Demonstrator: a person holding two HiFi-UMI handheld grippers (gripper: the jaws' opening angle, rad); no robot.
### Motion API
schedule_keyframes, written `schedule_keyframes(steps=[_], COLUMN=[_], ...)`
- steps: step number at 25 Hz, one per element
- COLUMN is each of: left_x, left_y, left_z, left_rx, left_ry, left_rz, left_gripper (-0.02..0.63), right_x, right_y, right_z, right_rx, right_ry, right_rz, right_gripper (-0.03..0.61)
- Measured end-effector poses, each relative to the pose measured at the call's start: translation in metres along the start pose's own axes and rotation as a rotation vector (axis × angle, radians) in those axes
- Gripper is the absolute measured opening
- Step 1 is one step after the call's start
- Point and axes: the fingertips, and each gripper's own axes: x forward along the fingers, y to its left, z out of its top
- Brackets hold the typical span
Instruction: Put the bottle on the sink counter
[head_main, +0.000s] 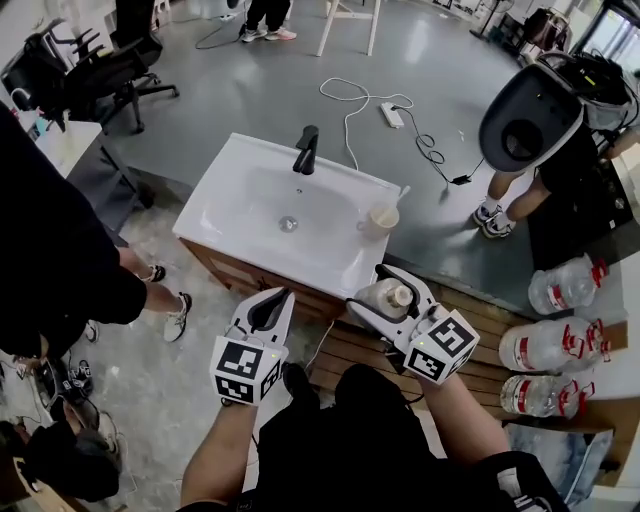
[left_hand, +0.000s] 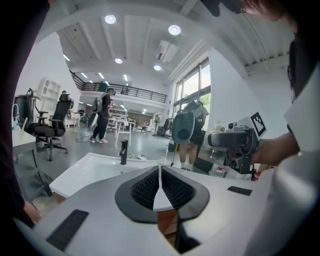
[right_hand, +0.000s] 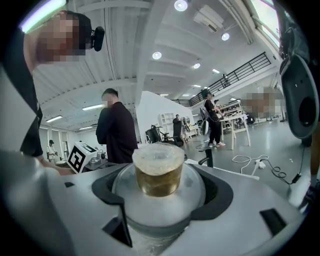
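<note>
A clear bottle (head_main: 384, 296) with a pale tan cap sits between the jaws of my right gripper (head_main: 385, 295), which is shut on it, in front of the right front corner of the white sink counter (head_main: 232, 178). The right gripper view looks straight along the bottle's cap (right_hand: 158, 170), filling the space between the jaws. My left gripper (head_main: 271, 308) is shut and empty, held before the counter's front edge; its jaws meet in the left gripper view (left_hand: 160, 186).
A black faucet (head_main: 305, 150) stands at the back of the basin (head_main: 290, 215). A cream cup (head_main: 383, 219) with a stick stands on the counter's right. Large water jugs (head_main: 565, 284) lie at right. People stand around; an office chair (head_main: 105, 75) is at upper left.
</note>
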Motion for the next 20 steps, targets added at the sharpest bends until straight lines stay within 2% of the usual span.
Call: schedule_keyframes(steps=[11, 20], left_x=[0.036, 0.089], left_y=[0.006, 0.009], left_z=[-0.011, -0.011], left_rx=[-0.005, -0.004], left_ry=[0.043, 0.091], left_rz=[-0.099, -0.12], left_gripper=[0.021, 0.02], right_x=[0.02, 0.032], right_y=[-0.021, -0.069], right_z=[0.001, -0.01], right_rx=[-0.001, 0.029], right_ry=[-0.004, 0.004], right_rz=[-0.058, -0.063], right_gripper=[0.353, 0.353])
